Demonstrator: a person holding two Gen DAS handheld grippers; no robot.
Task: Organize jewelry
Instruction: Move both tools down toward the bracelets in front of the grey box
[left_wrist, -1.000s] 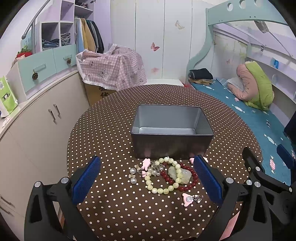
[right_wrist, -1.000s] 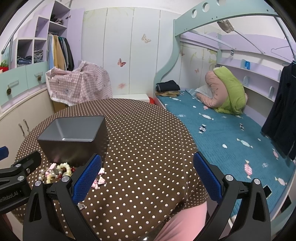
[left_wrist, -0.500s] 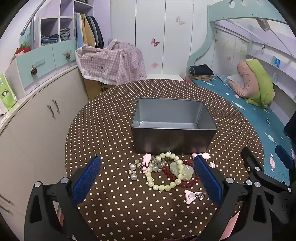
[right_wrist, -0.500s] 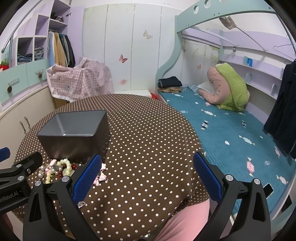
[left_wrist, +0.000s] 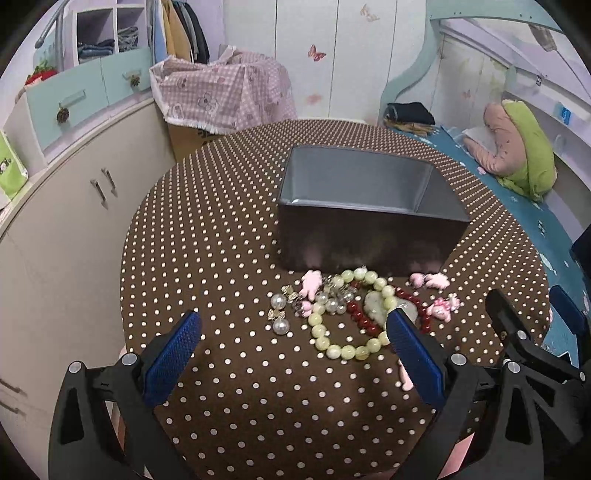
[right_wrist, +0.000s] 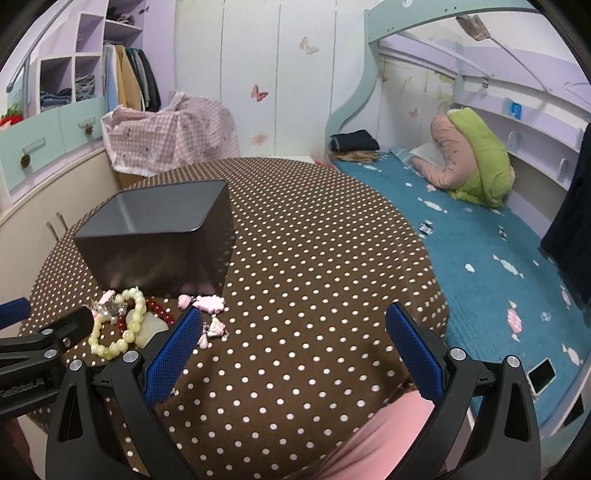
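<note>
An open grey metal box (left_wrist: 364, 206) stands on the round brown polka-dot table (left_wrist: 207, 236); it also shows in the right wrist view (right_wrist: 159, 236). In front of it lies a jewelry pile: a pale green bead bracelet (left_wrist: 341, 347), a red bead bracelet (left_wrist: 364, 319), pearl earrings (left_wrist: 279, 314) and pink charms (left_wrist: 432, 280). My left gripper (left_wrist: 293, 345) is open and empty, just before the pile. My right gripper (right_wrist: 293, 341) is open and empty over the table, right of the pile (right_wrist: 122, 325). The left gripper's arm (right_wrist: 40, 343) shows at that view's left edge.
Cream cabinets (left_wrist: 62, 206) stand left of the table. A pink checked cloth (left_wrist: 221, 92) covers a box behind it. A bed with a teal sheet (right_wrist: 480, 236) and a green-pink pillow (right_wrist: 469, 158) lies to the right.
Both grippers have moved forward, closer to the jewelry pile and box. Jaws stay open. Nothing was picked up.
</note>
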